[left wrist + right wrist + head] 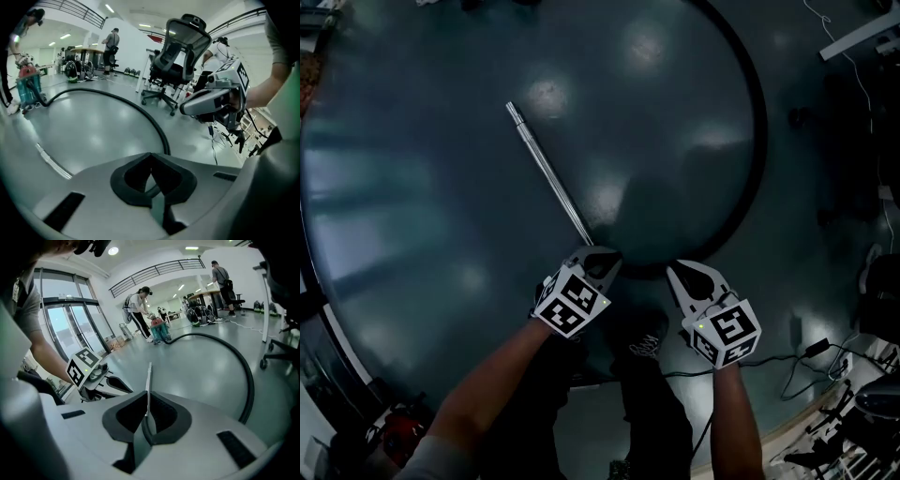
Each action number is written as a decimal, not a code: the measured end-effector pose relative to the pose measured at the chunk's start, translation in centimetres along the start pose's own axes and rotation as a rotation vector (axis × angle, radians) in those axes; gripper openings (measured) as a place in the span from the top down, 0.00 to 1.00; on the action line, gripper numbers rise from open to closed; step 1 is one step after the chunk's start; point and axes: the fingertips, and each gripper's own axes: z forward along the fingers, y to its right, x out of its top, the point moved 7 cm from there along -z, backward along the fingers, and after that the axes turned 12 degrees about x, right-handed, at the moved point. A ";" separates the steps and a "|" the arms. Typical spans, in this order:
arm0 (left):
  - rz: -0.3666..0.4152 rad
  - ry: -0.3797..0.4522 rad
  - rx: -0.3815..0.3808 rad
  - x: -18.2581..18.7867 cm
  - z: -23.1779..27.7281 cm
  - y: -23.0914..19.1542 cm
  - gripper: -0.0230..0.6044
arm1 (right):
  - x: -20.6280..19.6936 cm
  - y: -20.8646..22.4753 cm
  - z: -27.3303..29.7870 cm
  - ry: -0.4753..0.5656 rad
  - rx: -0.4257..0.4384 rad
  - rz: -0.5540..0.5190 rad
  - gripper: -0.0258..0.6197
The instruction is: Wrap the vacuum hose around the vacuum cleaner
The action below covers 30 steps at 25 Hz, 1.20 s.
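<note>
The metal wand [548, 173] lies flat on the floor [412, 216]. In the head view its long axis runs diagonally, with the far end up-left and the near end just in front of the left tool [605, 255]. From there the black vacuum hose [757, 131] sweeps in a wide arc to the right and away. In the left gripper view it ends at the teal vacuum cleaner [28, 89], well off across the room.

Both forearms reach forward from below, with the tools side by side and tilted down at the floor. The left tool's jaws are closed with nothing between them. The right tool [682, 272] is likewise closed and empty.

Inside the arc the floor lies bare. An office chair [180, 56] and loose cables [806, 356] stand outside it on the right.
</note>
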 end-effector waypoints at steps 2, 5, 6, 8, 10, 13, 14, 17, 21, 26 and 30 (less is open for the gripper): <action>0.030 -0.037 -0.050 -2.1 3.6 1.5 0.95 | -3.3 1.9 1.3 -0.031 0.003 0.010 0.95; 0.065 -0.090 -0.125 -5.9 8.6 3.8 0.95 | -8.6 4.3 3.2 -0.098 0.019 0.014 0.87; 0.084 -0.111 -0.152 -7.2 10.0 4.5 0.95 | -10.4 4.9 3.8 -0.131 0.026 0.008 0.85; 0.149 -0.163 -0.215 -9.6 12.3 5.9 0.95 | -13.8 5.8 4.8 -0.215 0.045 -0.016 0.76; 0.223 -0.204 -0.274 -11.1 13.8 6.8 0.90 | -16.5 6.5 5.8 -0.301 0.073 -0.054 0.69; 0.291 -0.228 -0.315 -11.9 15.6 7.2 0.81 | -18.6 7.9 6.6 -0.412 0.114 -0.172 0.63; 0.322 -0.236 -0.324 -12.2 16.3 7.6 0.78 | -19.2 8.5 6.8 -0.447 0.126 -0.223 0.63; 0.431 -0.265 -0.341 -14.2 18.3 8.5 0.71 | -21.7 9.6 7.6 -0.567 0.175 -0.367 0.63; 0.556 -0.281 -0.342 -16.8 20.0 8.6 0.68 | -24.1 10.3 9.1 -0.717 0.262 -0.531 0.62; 0.632 -0.355 -0.317 -18.4 21.8 8.6 0.68 | -24.1 11.5 9.7 -0.677 0.224 -0.487 0.62; 0.692 -0.364 -0.300 -19.3 22.6 9.5 0.68 | -24.4 11.3 8.9 -0.577 0.177 -0.401 0.63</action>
